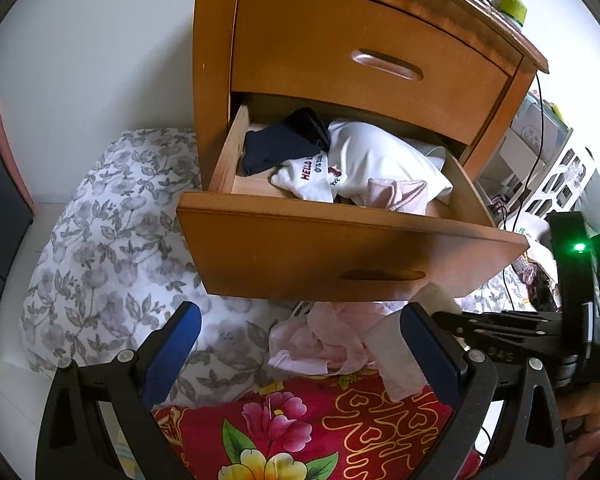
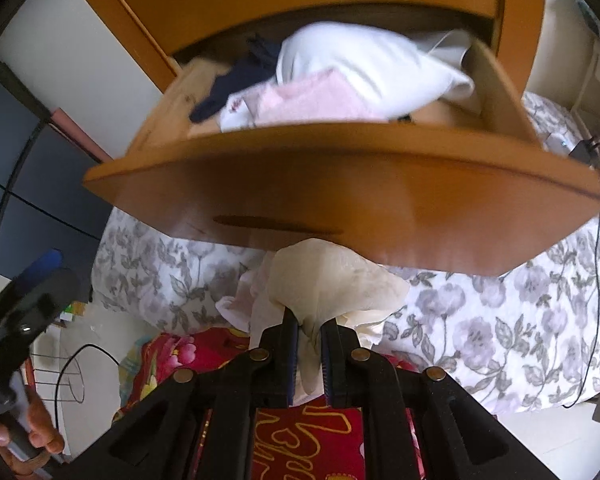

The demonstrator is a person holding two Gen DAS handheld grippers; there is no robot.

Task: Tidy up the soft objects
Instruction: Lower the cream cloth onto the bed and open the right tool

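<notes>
Cream cloth (image 2: pixel 332 284), thin and crumpled, is pinched between the narrow jaws of the right claw (image 2: pixel 310 334), just below the front of the open drawer (image 2: pixel 340 184). Left claw (image 1: pixel 300 344): jaws wide, nothing held, poised over a pink garment (image 1: pixel 324 340) lying on the bed (image 1: pixel 112 240). Beyond, the drawer is already stocked with a navy item (image 1: pixel 284 144), a white shirt (image 1: pixel 376 156) and pink fabric. The cloth is best lifted clear above the drawer front before release, so that trailing folds are not caught on the edge.
</notes>
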